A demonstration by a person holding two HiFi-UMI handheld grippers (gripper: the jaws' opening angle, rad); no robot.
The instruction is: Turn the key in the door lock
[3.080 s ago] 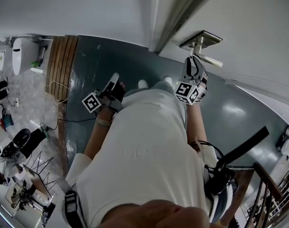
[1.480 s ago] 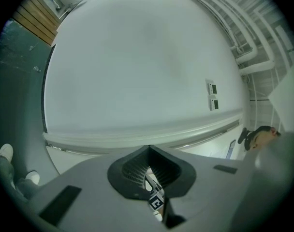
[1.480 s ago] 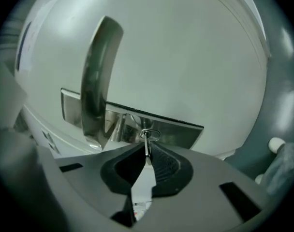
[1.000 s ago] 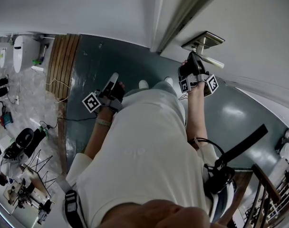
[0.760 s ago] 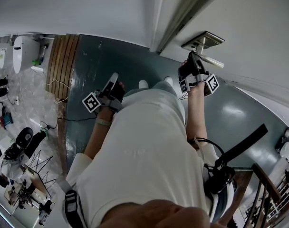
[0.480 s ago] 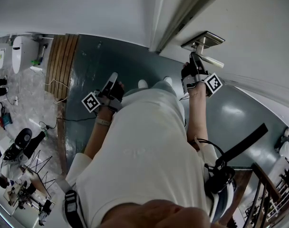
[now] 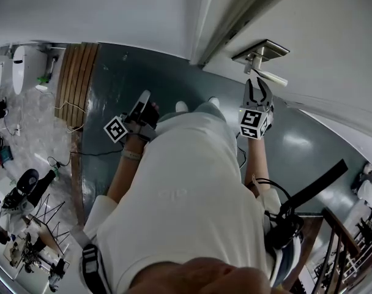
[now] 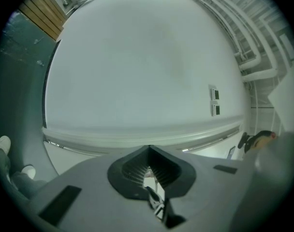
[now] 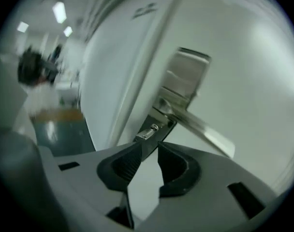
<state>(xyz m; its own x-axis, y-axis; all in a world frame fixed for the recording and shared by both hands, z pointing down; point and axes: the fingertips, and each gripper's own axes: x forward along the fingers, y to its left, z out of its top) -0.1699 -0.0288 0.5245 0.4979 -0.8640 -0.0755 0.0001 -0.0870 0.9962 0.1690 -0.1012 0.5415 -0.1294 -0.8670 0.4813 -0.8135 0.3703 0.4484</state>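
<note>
1. Right gripper [image 9: 148, 149]: jaws apart and just been opening, with nothing between the pads. In the head view this gripper [image 7: 257, 87] points up at the door [image 7: 333, 41], its tips just under the lever handle [image 7: 268, 75].
2. Key [image 9: 147, 133]: seated in the lock [image 9: 159, 124], sticking out from the door face. It sits just past the right gripper's tips, in line with the gap between them and not touched.
3. The lock is directly below the lever handle [image 9: 200, 124], under the same metal plate [image 9: 185, 76], close to the door's edge.
4. Left gripper [image 8: 149, 148]: jaws together at the tips, holding nothing. It faces a plain white wall [image 8: 137, 57] with two small wall plates [image 8: 214, 100].
5. In the head view the left gripper [image 7: 144, 103] is held low at the person's left side over the grey-green floor [image 7: 143, 66], well apart from the door hardware.
</note>
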